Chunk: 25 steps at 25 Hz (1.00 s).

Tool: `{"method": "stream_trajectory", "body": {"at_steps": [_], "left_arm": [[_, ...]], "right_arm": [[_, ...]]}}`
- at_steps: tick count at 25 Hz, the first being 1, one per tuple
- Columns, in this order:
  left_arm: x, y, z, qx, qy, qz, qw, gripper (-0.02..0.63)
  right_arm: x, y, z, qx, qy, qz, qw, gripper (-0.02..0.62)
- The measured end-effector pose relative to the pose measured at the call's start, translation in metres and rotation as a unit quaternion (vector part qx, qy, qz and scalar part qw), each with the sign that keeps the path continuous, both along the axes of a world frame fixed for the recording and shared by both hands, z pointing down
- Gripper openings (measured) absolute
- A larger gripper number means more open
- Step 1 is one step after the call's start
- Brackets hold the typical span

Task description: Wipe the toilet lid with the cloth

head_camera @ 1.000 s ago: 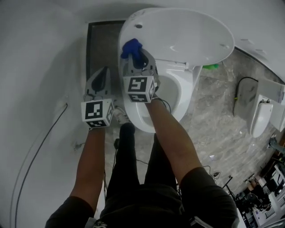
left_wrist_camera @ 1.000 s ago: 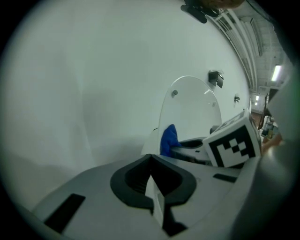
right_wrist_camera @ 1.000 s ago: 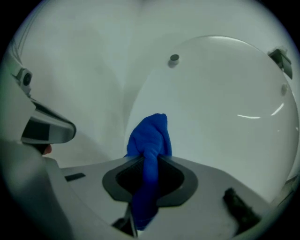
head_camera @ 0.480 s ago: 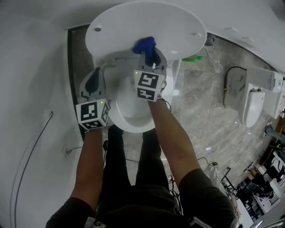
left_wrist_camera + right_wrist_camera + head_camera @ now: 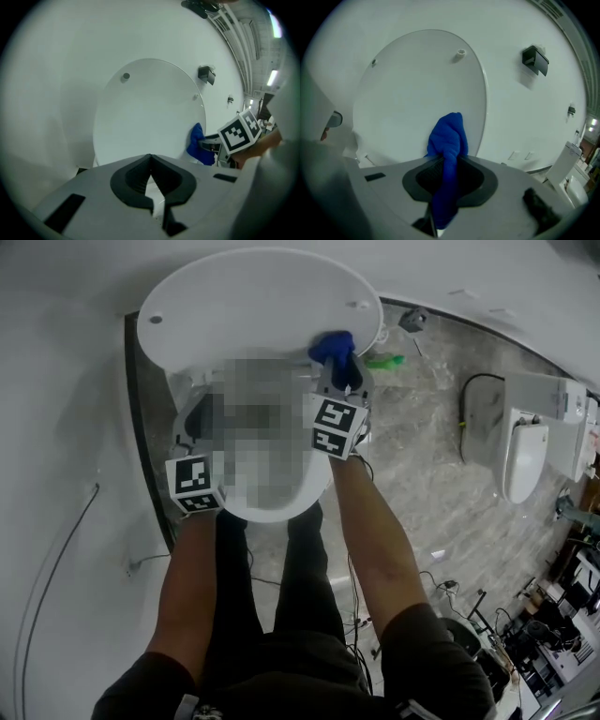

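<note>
One cloth slid right, one lid (raised)

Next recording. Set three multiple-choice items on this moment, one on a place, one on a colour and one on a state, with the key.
1. Where is the cloth?
A. in the right gripper, at the lower right part of the raised toilet lid
B. on the floor
C. at the lid's top edge

2. What colour is the cloth?
A. yellow
B. blue
C. white

3. How do the left gripper's jaws stand?
A. wide apart
B. clamped on the cloth
C. together, nothing between them

Key:
1 A: the right gripper view shows it clamped there.
2 B: it is blue in every view.
3 C: the left gripper view shows the jaws meeting.
</note>
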<state>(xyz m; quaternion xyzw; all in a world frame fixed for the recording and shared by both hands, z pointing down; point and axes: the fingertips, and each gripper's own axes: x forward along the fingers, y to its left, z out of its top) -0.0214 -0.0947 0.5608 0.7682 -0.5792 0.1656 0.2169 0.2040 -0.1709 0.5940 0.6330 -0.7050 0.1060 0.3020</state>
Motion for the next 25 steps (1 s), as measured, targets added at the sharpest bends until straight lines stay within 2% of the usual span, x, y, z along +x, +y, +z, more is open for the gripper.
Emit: {"method": "stream_trajectory", "body": {"at_steps": [3, 5, 8, 10, 12, 15, 20, 25], "left_arm": [[0.002, 0.002, -0.001, 0.002, -0.004, 0.0, 1.0, 0.009], [-0.004, 0.006, 0.002, 0.0, -0.008, -0.008, 0.9999, 0.009], [-0.022, 0.015, 0.007, -0.008, -0.007, -0.031, 0.9995, 0.009], [-0.032, 0.017, 0.009, -0.013, -0.003, -0.041, 0.9991, 0.009], [-0.044, 0.022, 0.012, -0.017, 0.0, -0.05, 0.9986, 0.009], [-0.066, 0.03, 0.014, -0.02, 0.002, -0.071, 0.9973, 0.009], [-0.096, 0.04, 0.02, -0.024, 0.0, -0.088, 0.9959, 0.009], [-0.102, 0.047, 0.025, -0.025, -0.009, -0.064, 0.9976, 0.009]], "right_arm": [[0.003, 0.001, -0.005, 0.001, 0.005, -0.013, 1.0, 0.074], [-0.009, 0.006, -0.007, 0.008, 0.006, -0.048, 0.999, 0.074], [-0.061, 0.027, 0.005, -0.003, -0.001, -0.14, 0.99, 0.074], [-0.104, 0.038, 0.015, -0.023, -0.029, -0.186, 0.982, 0.074], [-0.146, 0.049, 0.027, -0.05, -0.05, -0.215, 0.974, 0.074], [-0.201, 0.063, 0.053, -0.096, -0.044, -0.249, 0.963, 0.074], [-0.262, 0.068, 0.084, -0.142, -0.043, -0.283, 0.948, 0.074], [-0.262, 0.049, 0.109, -0.177, 0.004, -0.24, 0.954, 0.074]]}}
